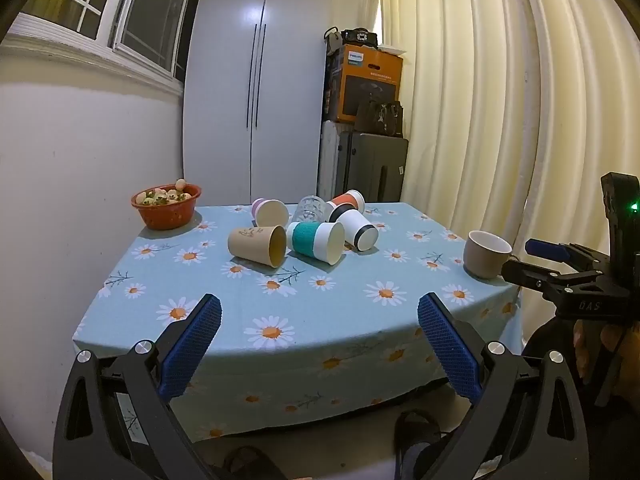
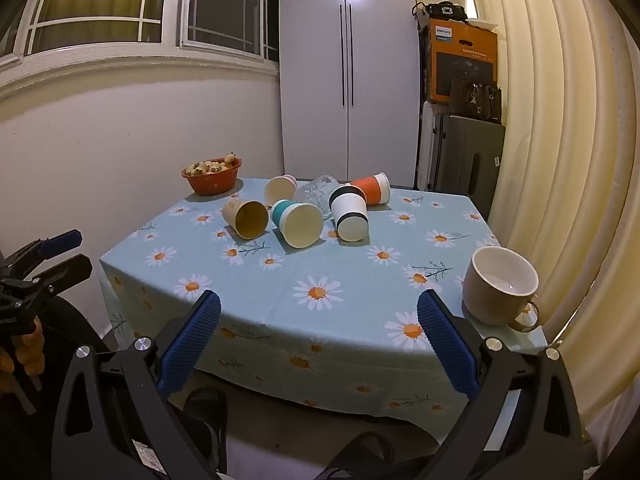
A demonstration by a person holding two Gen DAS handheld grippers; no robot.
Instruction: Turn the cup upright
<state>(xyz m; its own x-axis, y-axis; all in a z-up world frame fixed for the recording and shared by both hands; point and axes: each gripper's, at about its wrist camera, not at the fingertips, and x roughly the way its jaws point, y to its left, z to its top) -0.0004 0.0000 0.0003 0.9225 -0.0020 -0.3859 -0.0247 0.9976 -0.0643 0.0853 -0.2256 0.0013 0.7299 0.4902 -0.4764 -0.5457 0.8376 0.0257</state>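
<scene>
Several cups lie on their sides in a cluster at the far middle of the table: a brown paper cup (image 1: 258, 246) (image 2: 246, 218), a teal-banded cup (image 1: 316, 242) (image 2: 296, 222), a black-banded white cup (image 1: 358, 230) (image 2: 350, 216), an orange cup (image 1: 348, 200) (image 2: 374, 188), a pink cup (image 1: 270, 212) (image 2: 280, 188) and a clear glass (image 1: 310, 208) (image 2: 316, 194). A beige mug (image 1: 486, 254) (image 2: 500, 286) stands upright at the right edge. My left gripper (image 1: 320, 328) is open and empty before the table's near edge. My right gripper (image 2: 318, 326) is open and empty, also short of the table.
The table wears a blue daisy cloth (image 1: 280, 304) (image 2: 320, 272). A red bowl of small round items (image 1: 166, 204) (image 2: 212, 174) sits at the far left corner. A white wall is at left, curtains (image 1: 500, 100) at right, a wardrobe and boxes behind.
</scene>
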